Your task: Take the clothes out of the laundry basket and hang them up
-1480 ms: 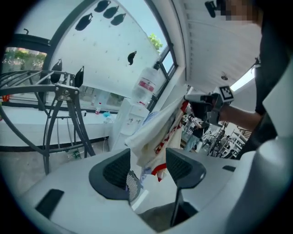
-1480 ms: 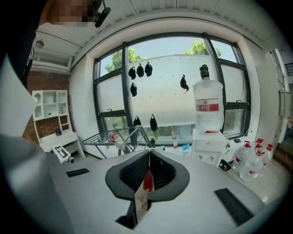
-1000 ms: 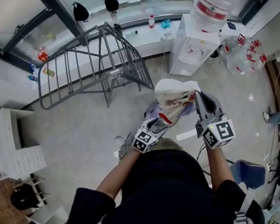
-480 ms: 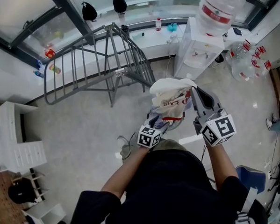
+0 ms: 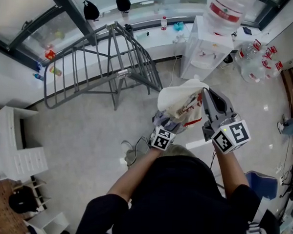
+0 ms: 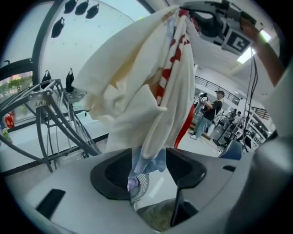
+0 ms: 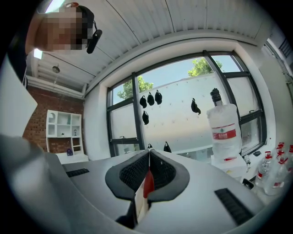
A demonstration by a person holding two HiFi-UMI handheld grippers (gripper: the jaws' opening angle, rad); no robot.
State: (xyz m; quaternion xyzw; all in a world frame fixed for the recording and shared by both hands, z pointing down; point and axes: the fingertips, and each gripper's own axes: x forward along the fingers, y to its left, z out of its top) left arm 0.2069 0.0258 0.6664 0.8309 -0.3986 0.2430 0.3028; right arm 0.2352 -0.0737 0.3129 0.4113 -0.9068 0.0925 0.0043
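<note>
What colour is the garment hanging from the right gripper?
The garment is cream-white with red markings; clearest in the left gripper view.

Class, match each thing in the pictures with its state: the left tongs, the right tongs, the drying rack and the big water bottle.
Things:
1. left tongs
2. right tongs
3. drying rack
4. water bottle

States:
A. bare, no clothes on it
B. upside down on the white dispenser
C. shut on an edge of the white and red garment
D. apart, with blue cloth hanging between them

Pairs: 1-D, 2-C, 3-A, 4-B.

Note: the left tongs' jaws have just been closing, with the blue cloth between them but not yet pinched.
</note>
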